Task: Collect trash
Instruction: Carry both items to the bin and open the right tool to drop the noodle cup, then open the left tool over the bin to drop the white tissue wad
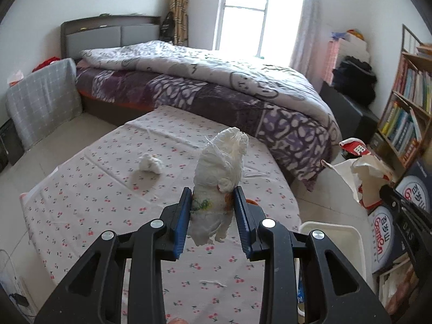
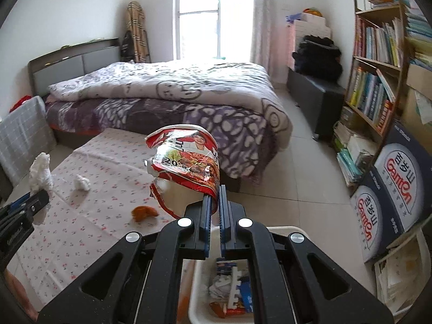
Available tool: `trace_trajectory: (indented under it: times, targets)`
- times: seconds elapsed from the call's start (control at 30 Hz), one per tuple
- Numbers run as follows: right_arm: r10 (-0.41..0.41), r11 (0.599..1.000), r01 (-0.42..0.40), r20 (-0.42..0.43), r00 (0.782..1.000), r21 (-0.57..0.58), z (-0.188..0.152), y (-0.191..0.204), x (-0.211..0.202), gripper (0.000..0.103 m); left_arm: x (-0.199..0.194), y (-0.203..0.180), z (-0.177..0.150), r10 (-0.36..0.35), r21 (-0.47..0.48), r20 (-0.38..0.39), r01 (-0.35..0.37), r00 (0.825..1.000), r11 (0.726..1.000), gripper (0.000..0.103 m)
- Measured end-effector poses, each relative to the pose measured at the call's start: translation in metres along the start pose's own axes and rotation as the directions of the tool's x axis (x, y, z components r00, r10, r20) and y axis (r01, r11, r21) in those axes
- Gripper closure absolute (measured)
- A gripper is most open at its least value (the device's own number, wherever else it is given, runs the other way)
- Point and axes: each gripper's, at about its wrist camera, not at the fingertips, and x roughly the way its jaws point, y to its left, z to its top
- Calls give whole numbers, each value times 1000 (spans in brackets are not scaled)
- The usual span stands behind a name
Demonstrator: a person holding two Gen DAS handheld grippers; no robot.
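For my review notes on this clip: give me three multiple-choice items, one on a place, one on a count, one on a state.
1. Where is the white bin?
A. on the bed
B. below the right gripper
C. on the bookshelf

2. How many small tissue wads lie loose on the cloth?
A. one
B. three
C. five

3. The left gripper is:
A. open, empty
B. shut on crumpled tissue
C. shut on a book

B: the bin sits under the right gripper.
A: a single tissue wad.
B: its pads pinch the crumpled tissue.
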Motion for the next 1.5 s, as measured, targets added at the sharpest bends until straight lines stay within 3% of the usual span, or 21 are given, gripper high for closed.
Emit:
trace_trajectory:
  times: [0.4, 0.8, 0.9, 0.93, 0.97, 1.5]
  targets:
    - [-76, 995, 81, -89, 993, 60, -8, -45, 9, 99, 8, -47, -18, -41, 92, -40, 44, 998, 995, 71]
    - [-110, 989, 131, -255, 961, 66, -30, -89, 29, 98, 8, -99, -31, -110, 166, -64, 119, 992, 979, 71]
    - [-105, 988, 132, -271, 957, 81, -32, -98, 30, 86, 8, -110, -33, -128, 174, -73, 139, 989, 975, 71]
    - [-111, 987, 137, -268, 957, 82, -33, -101, 29, 66, 8, -115, -34, -133, 180, -76, 145, 988, 973, 71]
    - [-118, 986, 145, -258, 959, 88, -33, -104, 27, 55, 9, -120, -36, -138, 186, -80, 151, 987, 971, 71]
    - [-184, 942, 238, -230, 956, 235, -32, -163, 15, 48, 27, -184, -51, -201, 194, -168, 232, 965, 953, 71]
